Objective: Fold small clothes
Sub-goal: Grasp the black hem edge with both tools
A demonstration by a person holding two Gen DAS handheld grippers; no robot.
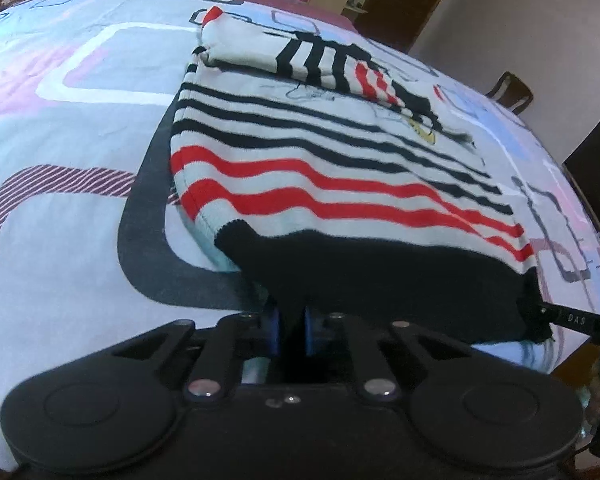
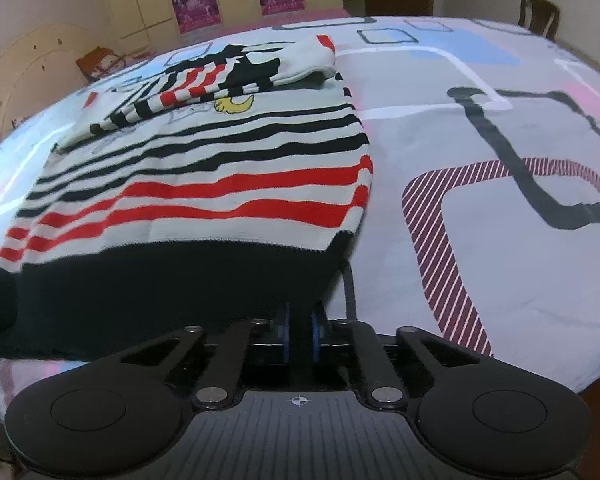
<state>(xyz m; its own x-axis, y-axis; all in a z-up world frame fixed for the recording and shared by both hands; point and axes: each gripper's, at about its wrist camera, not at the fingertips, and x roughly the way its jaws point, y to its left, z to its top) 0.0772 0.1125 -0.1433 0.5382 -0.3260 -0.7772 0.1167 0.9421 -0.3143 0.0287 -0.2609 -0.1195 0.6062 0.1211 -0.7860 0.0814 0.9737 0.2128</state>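
Note:
A small striped sweater [image 1: 308,160], white with black and red stripes and a black hem, lies on the bed; it also shows in the right wrist view [image 2: 204,176]. Its sleeves are folded across the chest at the far end [image 1: 312,60]. My left gripper [image 1: 292,316] is shut on the black hem near its left corner. My right gripper [image 2: 300,320] is shut on the black hem near its right corner. The hem is lifted a little off the bed and hides the fingertips. The right gripper's finger [image 1: 576,318] shows at the hem's far corner in the left wrist view.
The bed sheet [image 1: 80,128] is pale with pink, blue, black and striped rectangles; it also shows in the right wrist view [image 2: 480,160]. A wooden chair [image 2: 538,10] stands beyond the bed's far right edge. Cupboards with pink posters [image 2: 196,0] line the back wall.

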